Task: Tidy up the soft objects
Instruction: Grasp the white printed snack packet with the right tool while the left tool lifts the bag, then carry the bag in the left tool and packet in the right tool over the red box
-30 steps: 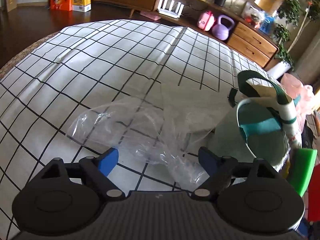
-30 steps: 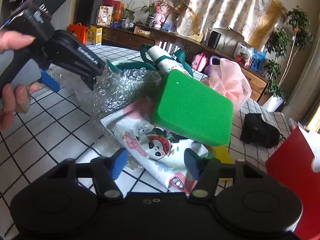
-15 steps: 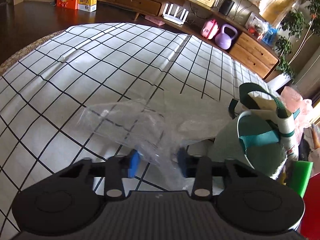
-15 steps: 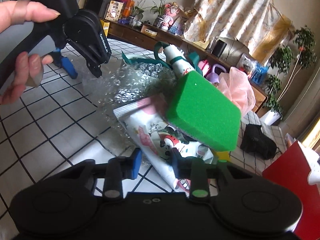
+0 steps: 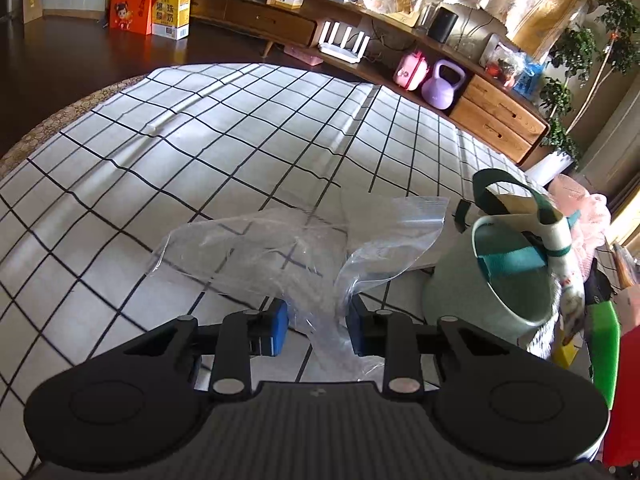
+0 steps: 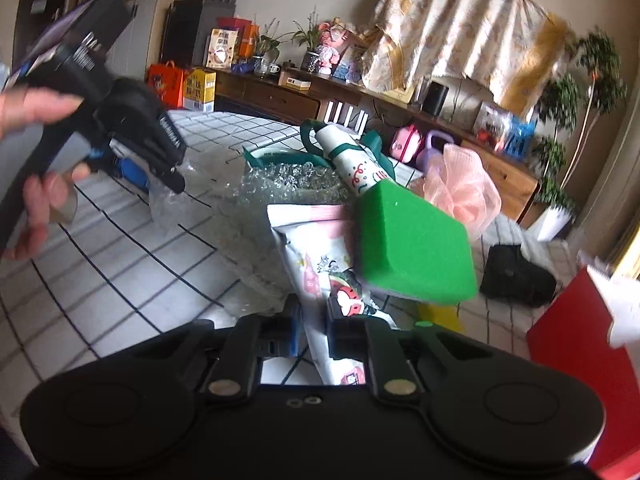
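My left gripper point(image 5: 316, 328) has its jaws closing on a crumpled clear zip bag point(image 5: 304, 248), which is bunched between the blue pads and hangs just above the checked tablecloth point(image 5: 160, 184). My right gripper point(image 6: 314, 332) is shut on the near end of a white printed pouch point(image 6: 320, 268) with a watermelon cartoon. A green sponge point(image 6: 416, 248) rests on the pouch. Behind them, bubble wrap point(image 6: 288, 184) fills a pale green basket point(image 5: 500, 292) with teal handles. In the right wrist view a hand point(image 6: 36, 188) holds the left gripper point(image 6: 132, 172) over the bag.
A pink mesh puff point(image 6: 464, 192) lies behind the sponge. A black pouch point(image 6: 516, 276) sits at the right and a red box point(image 6: 580, 368) at the right edge. A low wooden cabinet point(image 5: 500, 120) with a purple kettlebell point(image 5: 444, 88) runs beyond the table.
Both grippers went from open to closed: the left on the clear bag, the right on the printed pouch. Both have risen a little, lifting the bag and the pouch end.
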A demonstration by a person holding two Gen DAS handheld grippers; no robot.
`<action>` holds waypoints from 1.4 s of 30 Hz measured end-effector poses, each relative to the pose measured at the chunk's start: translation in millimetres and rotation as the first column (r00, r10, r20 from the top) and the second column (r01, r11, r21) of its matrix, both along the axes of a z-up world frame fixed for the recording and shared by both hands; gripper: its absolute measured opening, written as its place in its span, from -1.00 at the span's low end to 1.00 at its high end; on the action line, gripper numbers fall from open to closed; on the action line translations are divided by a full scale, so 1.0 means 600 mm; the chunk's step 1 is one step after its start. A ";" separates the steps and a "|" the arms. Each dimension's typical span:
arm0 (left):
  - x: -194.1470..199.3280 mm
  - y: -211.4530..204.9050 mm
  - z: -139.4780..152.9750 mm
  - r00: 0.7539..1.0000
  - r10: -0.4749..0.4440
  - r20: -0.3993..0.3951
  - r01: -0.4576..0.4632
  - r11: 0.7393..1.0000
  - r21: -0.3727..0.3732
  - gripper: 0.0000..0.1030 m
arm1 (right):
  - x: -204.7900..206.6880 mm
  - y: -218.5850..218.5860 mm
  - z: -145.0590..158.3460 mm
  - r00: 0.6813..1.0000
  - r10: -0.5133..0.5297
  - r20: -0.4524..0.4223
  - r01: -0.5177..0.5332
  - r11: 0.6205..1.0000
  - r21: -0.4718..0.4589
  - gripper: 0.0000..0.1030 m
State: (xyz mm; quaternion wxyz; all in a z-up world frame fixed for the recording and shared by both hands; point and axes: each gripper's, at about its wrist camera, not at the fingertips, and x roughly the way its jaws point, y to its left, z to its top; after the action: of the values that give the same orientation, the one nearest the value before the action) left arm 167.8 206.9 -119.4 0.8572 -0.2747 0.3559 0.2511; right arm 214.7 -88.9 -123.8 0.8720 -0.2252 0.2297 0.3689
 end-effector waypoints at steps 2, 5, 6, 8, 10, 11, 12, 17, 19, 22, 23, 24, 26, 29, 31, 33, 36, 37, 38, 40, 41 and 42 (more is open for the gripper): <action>-0.013 -0.005 0.006 1.000 -0.010 0.009 0.010 1.000 0.014 -0.42 | -0.001 -0.012 0.010 0.999 -0.005 -0.039 0.006 0.999 0.033 -0.80; -0.034 -0.012 0.015 1.000 -0.022 0.018 0.021 0.999 0.023 -0.42 | -0.005 -0.028 0.022 0.998 -0.010 -0.066 0.014 0.998 0.059 -0.82; -0.042 -0.015 0.018 0.999 -0.028 0.022 0.027 0.999 0.024 -0.42 | -0.009 -0.033 0.025 0.997 -0.013 -0.079 0.019 0.997 0.069 -0.82; -0.055 -0.024 0.027 0.998 -0.047 0.034 0.046 0.998 0.032 -0.42 | -0.012 -0.044 0.031 0.993 -0.023 -0.115 0.034 0.995 0.097 -0.83; -0.067 -0.033 0.039 0.996 -0.073 0.048 0.071 0.997 0.039 -0.42 | -0.017 -0.057 0.038 0.989 -0.033 -0.141 0.050 0.991 0.125 -0.84; -0.073 -0.039 0.045 0.994 -0.091 0.057 0.089 0.995 0.043 -0.42 | -0.020 -0.063 0.042 0.987 -0.039 -0.155 0.060 0.989 0.137 -0.84; -0.078 -0.045 0.052 0.992 -0.107 0.062 0.104 0.993 0.048 -0.42 | -0.021 -0.071 0.046 0.985 -0.046 -0.168 0.071 0.986 0.150 -0.85; -0.097 -0.082 0.088 0.979 -0.185 0.086 0.178 0.981 0.082 -0.42 | -0.026 -0.114 0.066 0.968 -0.071 -0.243 0.127 0.966 0.226 -0.85; -0.100 -0.100 0.101 0.971 -0.218 0.094 0.210 0.973 0.094 -0.42 | -0.027 -0.133 0.074 0.960 -0.081 -0.269 0.152 0.955 0.254 -0.85; -0.100 -0.129 0.120 0.956 -0.273 0.108 0.262 0.959 0.107 -0.42 | -0.025 -0.159 0.088 0.949 -0.093 -0.302 0.186 0.938 0.293 -0.85; -0.099 -0.139 0.127 0.951 -0.290 0.112 0.278 0.954 0.111 -0.42 | -0.023 -0.169 0.093 0.945 -0.095 -0.313 0.195 0.932 0.307 -0.85; -0.096 -0.149 0.132 0.944 -0.308 0.117 0.296 0.949 0.112 -0.42 | -0.021 -0.180 0.098 0.942 -0.097 -0.322 0.205 0.925 0.320 -0.85; -0.090 -0.171 0.144 0.930 -0.346 0.123 0.333 0.935 0.119 -0.42 | -0.016 -0.197 0.109 0.935 -0.103 -0.339 0.225 0.912 0.342 -0.85; -0.076 -0.203 0.160 0.908 -0.400 0.127 0.385 0.914 0.127 -0.42 | -0.006 -0.226 0.126 0.929 -0.110 -0.353 0.248 0.894 0.374 -0.85; -0.065 -0.228 0.171 0.888 -0.441 0.129 0.423 0.895 0.142 -0.42 | 0.000 -0.245 0.139 0.928 -0.115 -0.353 0.260 0.880 0.396 -0.85; -0.053 -0.255 0.180 0.866 -0.483 0.134 0.464 0.873 0.150 -0.42 | 0.011 -0.266 0.153 0.927 -0.131 -0.351 0.278 0.867 0.413 -0.85; -0.030 -0.293 0.194 0.831 -0.538 0.140 0.519 0.841 0.150 -0.42 | 0.036 -0.298 0.169 0.919 -0.162 -0.360 0.319 0.842 0.435 -0.85; -0.021 -0.307 0.199 0.820 -0.555 0.140 0.535 0.831 0.155 -0.42 | 0.045 -0.309 0.173 0.917 -0.172 -0.361 0.330 0.835 0.440 -0.85; -0.013 -0.322 0.204 0.809 -0.572 0.138 0.551 0.819 0.163 -0.42 | 0.054 -0.320 0.178 0.914 -0.183 -0.362 0.342 0.827 0.445 -0.85; 0.004 -0.351 0.211 0.785 -0.605 0.131 0.582 0.793 0.179 -0.42 | 0.073 -0.342 0.184 0.910 -0.208 -0.358 0.364 0.813 0.454 -0.85; 0.013 -0.366 0.214 0.773 -0.621 0.126 0.597 0.781 0.185 -0.42 | 0.081 -0.352 0.187 0.909 -0.220 -0.354 0.373 0.809 0.455 -0.85; 0.023 -0.381 0.217 0.762 -0.636 0.122 0.612 0.768 0.189 -0.42 | 0.091 -0.362 0.189 0.907 -0.233 -0.350 0.383 0.804 0.455 -0.85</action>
State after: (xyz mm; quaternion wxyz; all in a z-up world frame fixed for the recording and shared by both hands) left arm 181.5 -21.9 10.8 0.9370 -0.1017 0.3304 -0.0507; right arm 269.0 -306.1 -10.5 0.9076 0.1100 0.2765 0.2963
